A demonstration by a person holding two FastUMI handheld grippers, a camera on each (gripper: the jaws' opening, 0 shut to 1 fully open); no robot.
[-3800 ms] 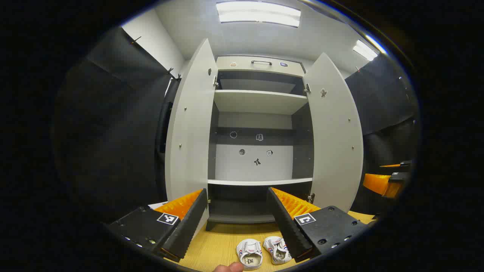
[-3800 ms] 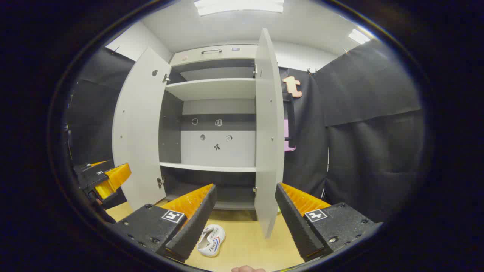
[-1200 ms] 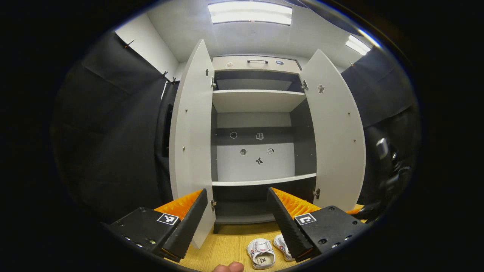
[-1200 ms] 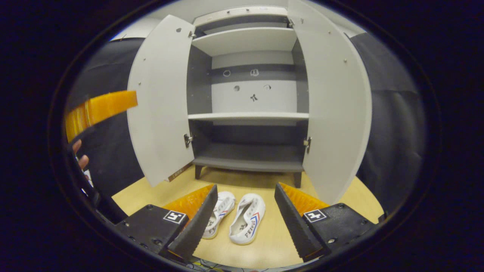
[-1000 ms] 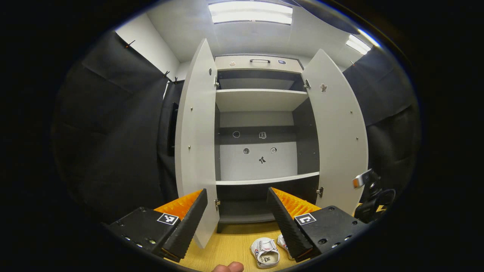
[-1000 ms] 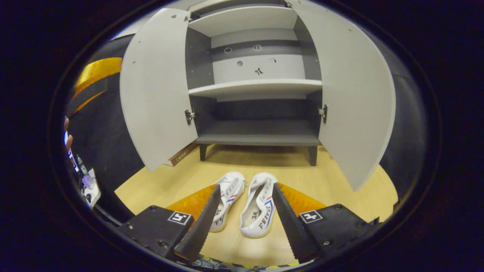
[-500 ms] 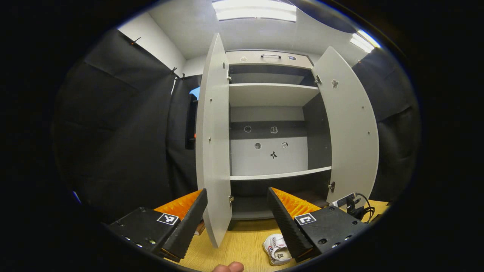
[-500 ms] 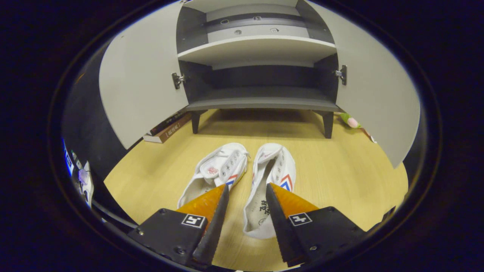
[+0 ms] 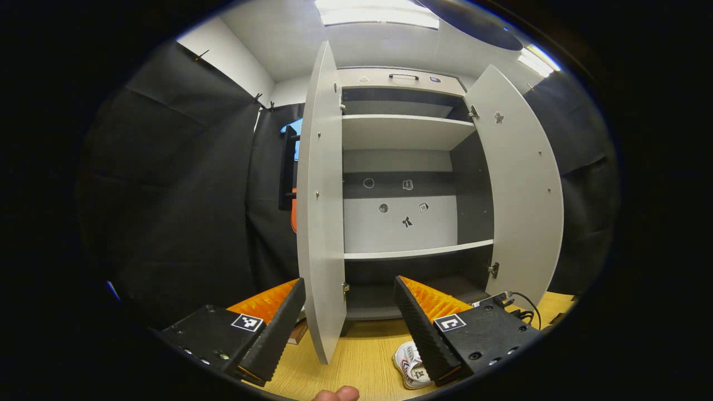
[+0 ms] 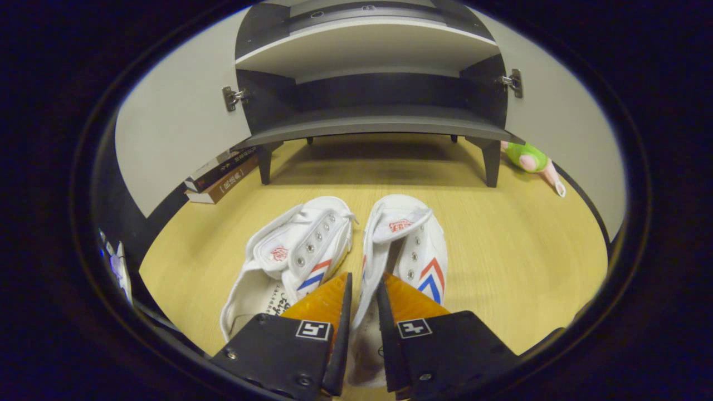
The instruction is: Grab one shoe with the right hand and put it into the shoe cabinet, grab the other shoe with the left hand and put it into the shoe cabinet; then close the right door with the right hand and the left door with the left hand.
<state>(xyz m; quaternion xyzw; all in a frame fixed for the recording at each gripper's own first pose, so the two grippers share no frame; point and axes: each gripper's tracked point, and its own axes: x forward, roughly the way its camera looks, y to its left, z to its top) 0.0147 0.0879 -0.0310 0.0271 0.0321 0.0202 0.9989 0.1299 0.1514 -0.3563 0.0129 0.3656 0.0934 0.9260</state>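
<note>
The right-hand white sneaker (image 10: 404, 250) lies on the wooden floor (image 10: 518, 245) before the open shoe cabinet (image 10: 379, 120), touching its mate, the left-hand white sneaker (image 10: 295, 250). The right gripper (image 10: 362, 312) has dropped since half a second ago and narrowed; its fingers now straddle the sneaker's inner collar wall, seemingly pinching it. The left gripper (image 9: 350, 312) hangs with fingers spread, having drifted left toward the left door (image 9: 322, 223).
</note>
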